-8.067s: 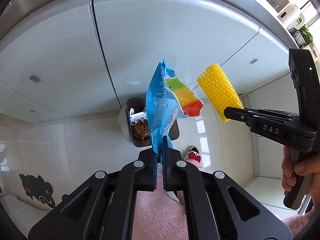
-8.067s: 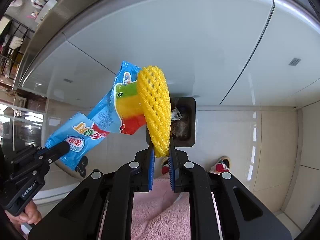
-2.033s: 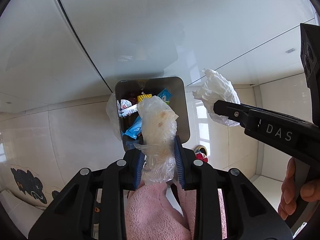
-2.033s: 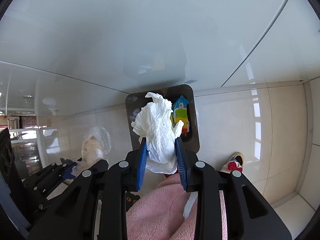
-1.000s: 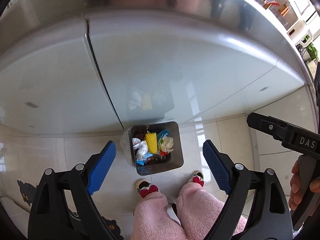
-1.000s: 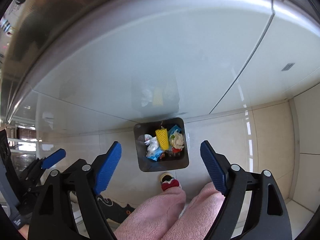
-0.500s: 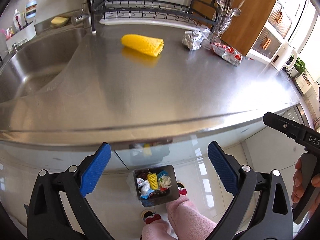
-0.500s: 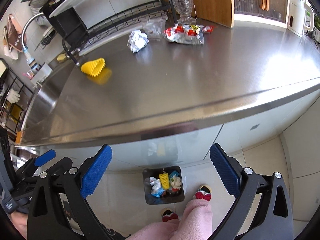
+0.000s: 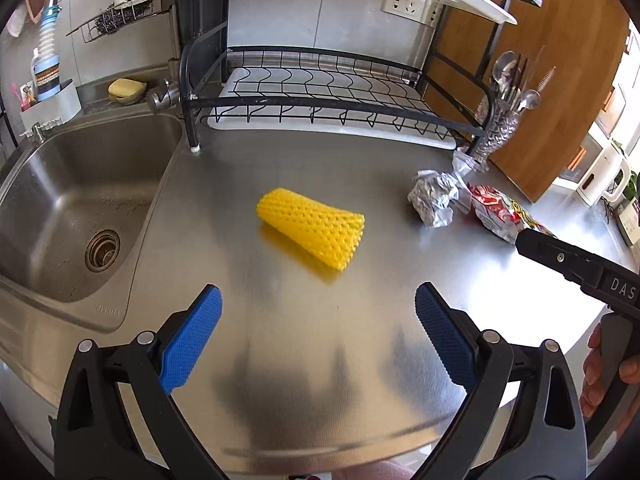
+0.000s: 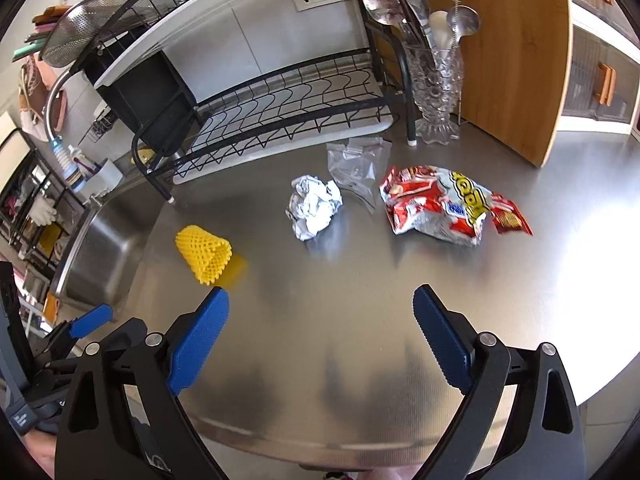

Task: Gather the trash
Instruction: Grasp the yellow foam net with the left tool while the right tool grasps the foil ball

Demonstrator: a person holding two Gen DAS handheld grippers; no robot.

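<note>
Step in hand: between pickups. Both grippers hang over the steel counter (image 9: 280,360), nothing held, so the job now is picking the next bits of trash.

L gripper (image 9: 316,336): jaws wide apart, empty. R gripper (image 10: 320,336): also wide and empty, jaws just closing a little, nothing between them.

Trash on the counter: yellow net (image 9: 312,232) lies on its side mid-counter, right ahead of the L gripper, well clear of the sink (image 9: 80,208). Foil ball (image 10: 314,206) sits further right, w/ a clear bag (image 10: 358,166) just behind it and a red wrapper (image 10: 436,206) beside that; a small red sachet (image 10: 510,216) touches or nearly touches the wrapper's far end, hard to tell which.

Next move, as a judgement: L goes down and fwd onto the net, closing across its width; it looks soft, so it should squash and hold. R is best placed for the foil ball or wrapper; the wrapper lies flat, so it likely needs a pinch on a raised crease.

Views differ: R view shows the clear bag whole and the sachet; in the L view the bag is only a sliver and the R gripper's arm covers the wrapper's end. L view alone shows the sink bowl, the drain and a hand (image 9: 608,380) on the R handle.
</note>
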